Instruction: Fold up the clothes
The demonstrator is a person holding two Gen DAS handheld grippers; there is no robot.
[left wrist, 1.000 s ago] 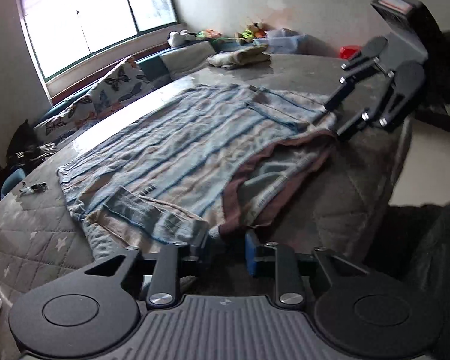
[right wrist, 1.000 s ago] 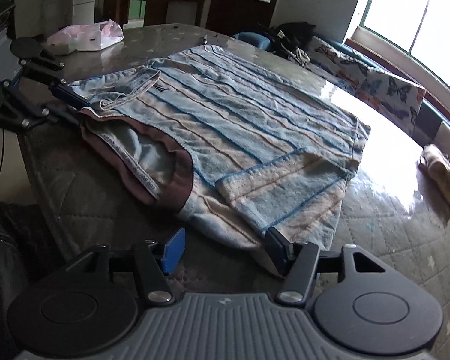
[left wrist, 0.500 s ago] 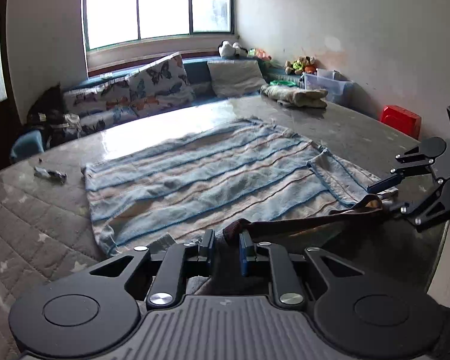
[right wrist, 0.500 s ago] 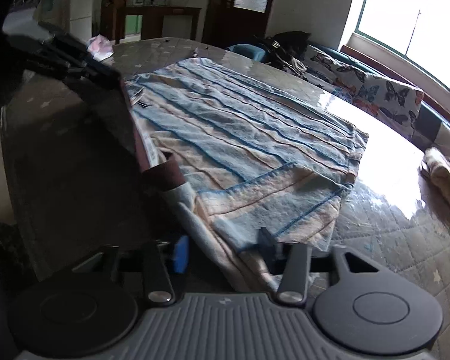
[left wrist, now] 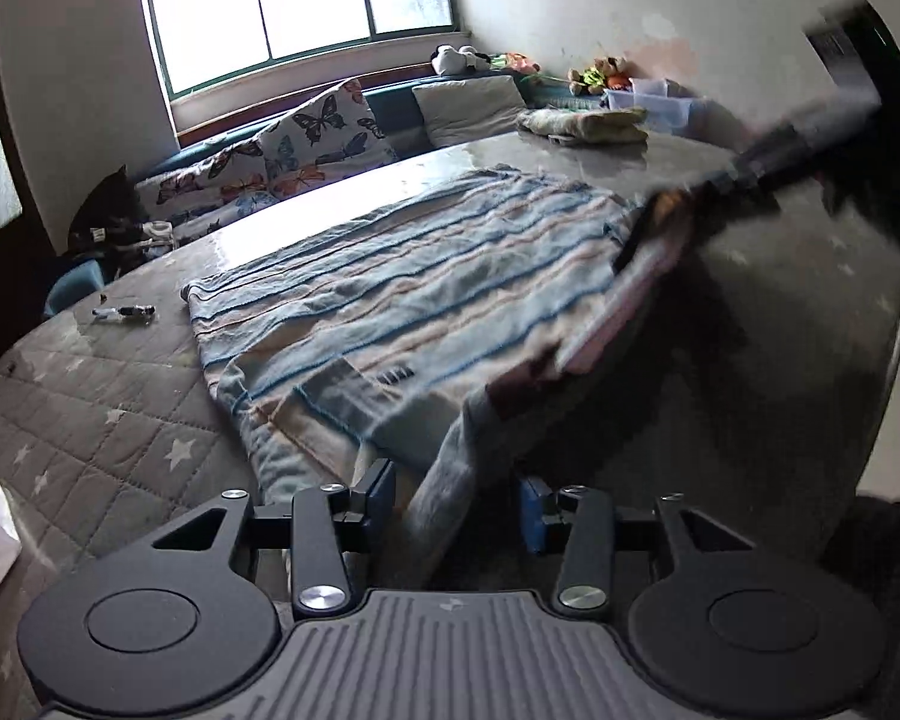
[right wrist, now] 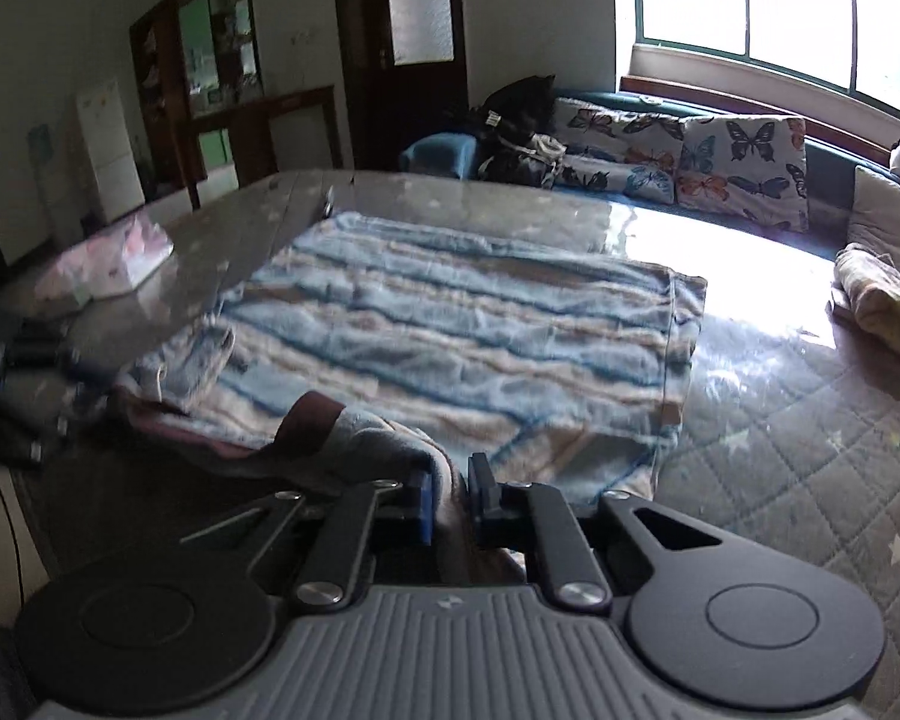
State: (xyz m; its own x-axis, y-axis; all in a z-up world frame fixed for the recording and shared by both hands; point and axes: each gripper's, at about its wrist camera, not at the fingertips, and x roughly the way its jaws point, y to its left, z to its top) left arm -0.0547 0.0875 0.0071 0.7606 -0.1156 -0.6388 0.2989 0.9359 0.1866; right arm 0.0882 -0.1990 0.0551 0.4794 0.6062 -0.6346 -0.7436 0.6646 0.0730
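A: Where's the top (right wrist: 450, 324)?

B: Flat on the desk (right wrist: 810, 450), striped side up, near edge lifted off the surface.

A: And the right gripper (right wrist: 450, 498)?

B: Its jaws are closing, nearly together, with the brown-trimmed edge pinched between them.

A: The left gripper (left wrist: 456, 495)?

B: Its jaws are opening. A grey fold hangs between them, but the pads (left wrist: 381, 489) look clear of it, so I'd call that corner loose.

A: How will it handle?

B: Soft, fleecy, light and limp, I'd judge. It sags wherever it isn't held. The trimmed edge seems the firmest place to grab, and both corners want holding, or the fold will likely droop and skew.
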